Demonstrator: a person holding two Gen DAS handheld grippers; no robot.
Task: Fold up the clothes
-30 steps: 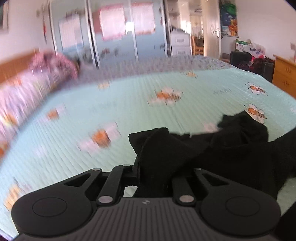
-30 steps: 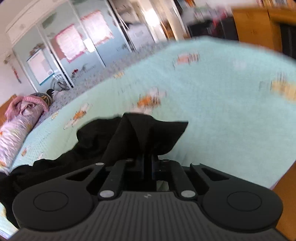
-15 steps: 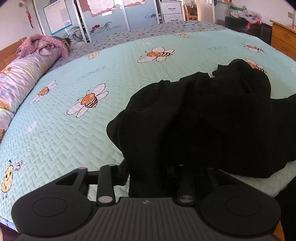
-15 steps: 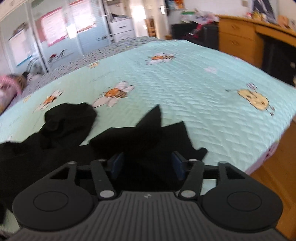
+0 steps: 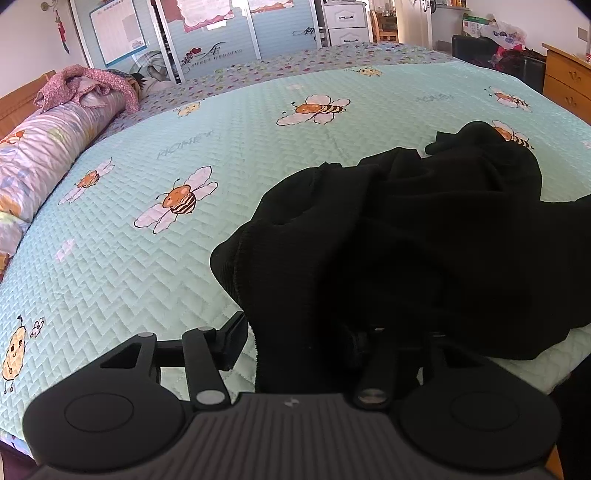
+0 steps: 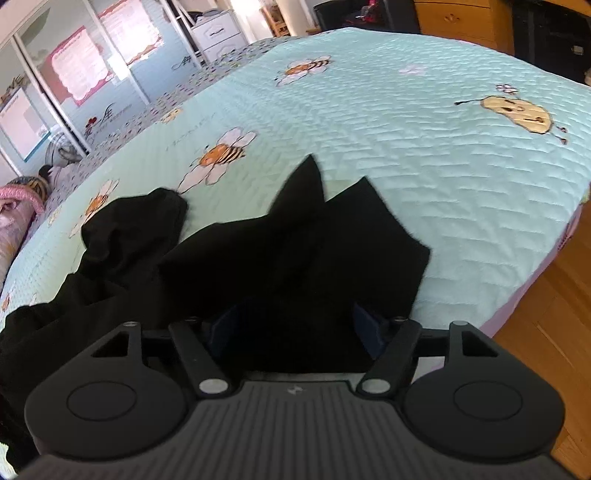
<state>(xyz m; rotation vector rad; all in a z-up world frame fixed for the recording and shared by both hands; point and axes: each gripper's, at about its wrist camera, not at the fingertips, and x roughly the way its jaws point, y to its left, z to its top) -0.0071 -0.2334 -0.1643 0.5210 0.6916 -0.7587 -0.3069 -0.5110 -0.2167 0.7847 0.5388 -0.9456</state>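
Observation:
A crumpled black garment [image 5: 424,229] lies on the mint bee-print bedspread [image 5: 258,147] near the bed's front edge. My left gripper [image 5: 328,343] is open; its left finger [image 5: 232,343] shows beside the cloth, and the garment's near edge drapes over the gap and hides the right finger. In the right wrist view the same black garment [image 6: 295,240] spreads leftward across the bedspread [image 6: 424,129]. My right gripper [image 6: 291,328] is open wide, and the cloth's corner lies loose between its blue pads [image 6: 221,328].
A rolled floral quilt [image 5: 44,147] with a pink cloth [image 5: 85,85] lies along the bed's left side. Sliding wardrobe doors [image 5: 207,33] stand behind the bed. A wooden dresser [image 5: 569,85] is at the right, and wood floor [image 6: 546,332] runs beyond the bed's right edge.
Both grippers were shut on the garment and held it up a second ago. They have come down to the bed and opened, and the garment now rests on the bedspread.

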